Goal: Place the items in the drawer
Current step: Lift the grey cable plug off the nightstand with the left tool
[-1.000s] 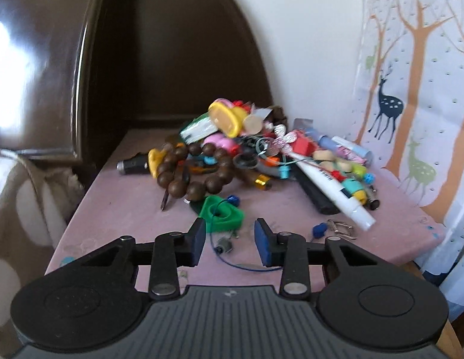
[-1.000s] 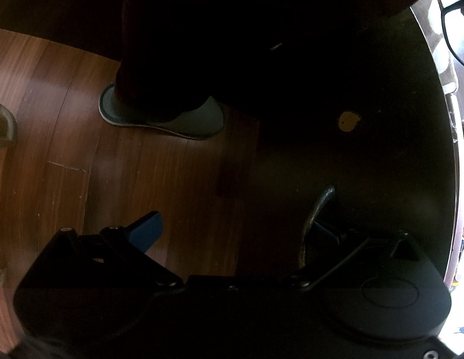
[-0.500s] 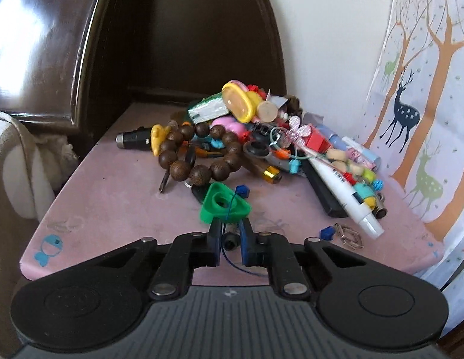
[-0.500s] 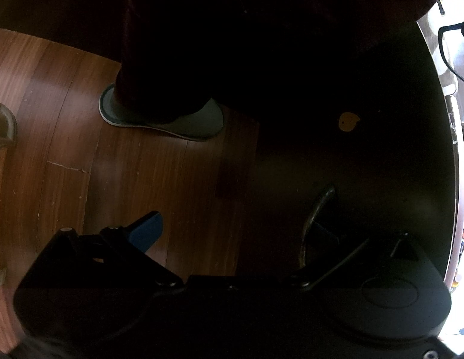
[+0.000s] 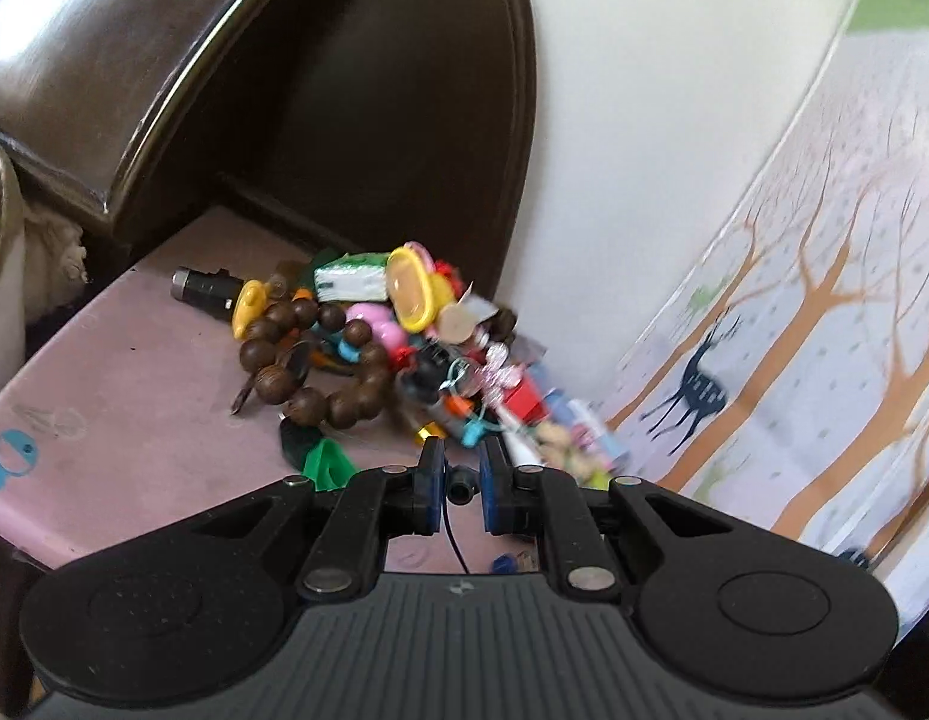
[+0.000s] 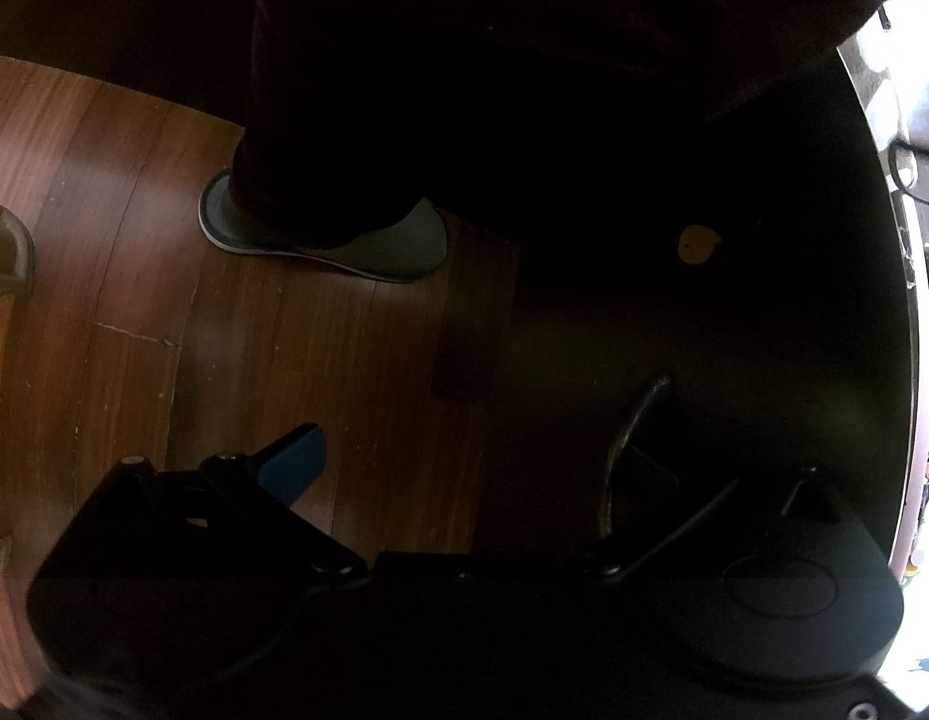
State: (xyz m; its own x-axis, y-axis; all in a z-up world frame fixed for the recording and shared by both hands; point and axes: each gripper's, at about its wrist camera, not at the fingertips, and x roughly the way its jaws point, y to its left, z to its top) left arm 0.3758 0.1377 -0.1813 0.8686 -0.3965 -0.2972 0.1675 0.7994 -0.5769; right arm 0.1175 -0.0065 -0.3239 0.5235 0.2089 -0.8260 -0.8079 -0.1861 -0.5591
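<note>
— What do the left tongs (image 5: 458, 483) hold?

— I see them pinching a small dark plug (image 5: 461, 480) with a thin blue cord (image 5: 454, 540) hanging under it, above the near edge of the pink table (image 5: 134, 396). Just behind are the green triangle (image 5: 326, 463), the wooden bead bracelet (image 5: 314, 360) and the heap of trinkets.

— And the right tongs (image 6: 464, 468)?

— Spread wide, close to a dark drawer handle (image 6: 635, 420), over the wooden floor (image 6: 134, 240).

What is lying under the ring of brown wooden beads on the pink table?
Under the brown wooden beads a dark thin stick pokes out, and a green piece shows at the near edge. The rest beneath is covered.
</note>
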